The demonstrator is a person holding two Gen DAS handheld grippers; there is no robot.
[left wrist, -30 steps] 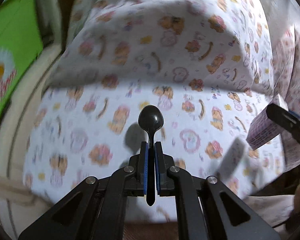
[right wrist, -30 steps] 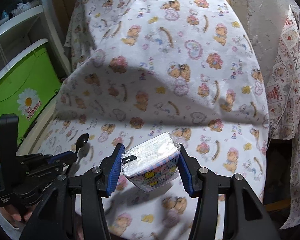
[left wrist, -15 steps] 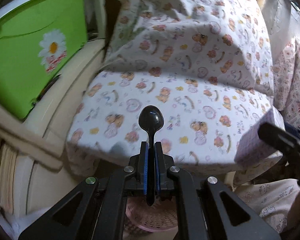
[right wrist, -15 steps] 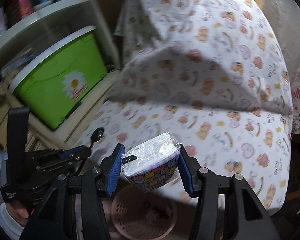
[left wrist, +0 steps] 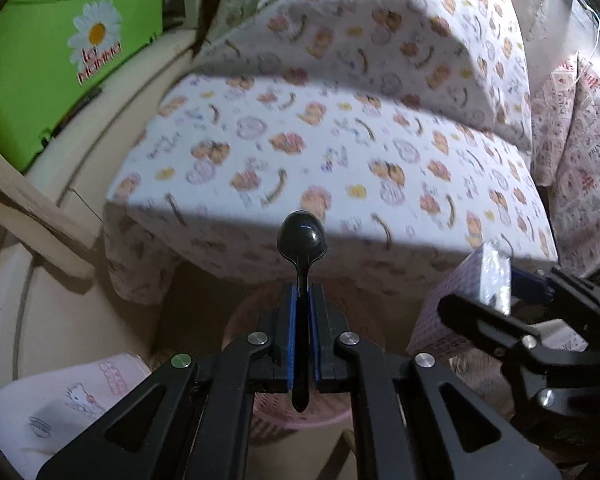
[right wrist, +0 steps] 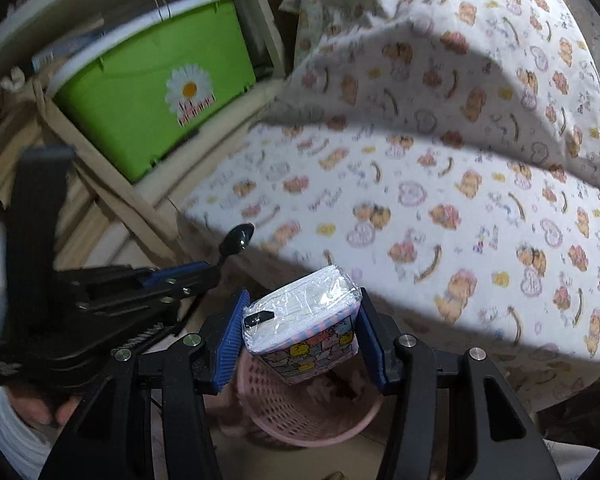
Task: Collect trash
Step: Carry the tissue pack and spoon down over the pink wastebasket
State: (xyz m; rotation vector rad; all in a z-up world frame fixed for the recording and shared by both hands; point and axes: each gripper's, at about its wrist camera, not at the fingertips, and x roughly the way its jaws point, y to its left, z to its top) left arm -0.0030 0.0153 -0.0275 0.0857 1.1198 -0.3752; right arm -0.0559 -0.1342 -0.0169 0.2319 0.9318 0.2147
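My left gripper (left wrist: 301, 300) is shut on a black plastic spoon (left wrist: 302, 237), bowl pointing forward; it also shows in the right wrist view (right wrist: 236, 240) at the left. My right gripper (right wrist: 300, 324) is shut on a cartoon-printed tissue pack (right wrist: 304, 324) wrapped in clear film; the pack shows in the left wrist view (left wrist: 460, 304) at the right. A pink perforated basket (right wrist: 300, 420) stands on the floor right below both grippers; it also shows in the left wrist view (left wrist: 272, 412) behind my fingers.
A table under a bear-print cloth (right wrist: 440, 184) fills the view ahead, its front edge above the basket. A green bin with a daisy (right wrist: 152, 88) sits on a cream shelf at the left. A patterned cloth (left wrist: 580, 152) hangs at the right.
Both grippers have drawn back and down from over the table to its front edge. The pink basket has come into view beneath them. Both still hold their items.
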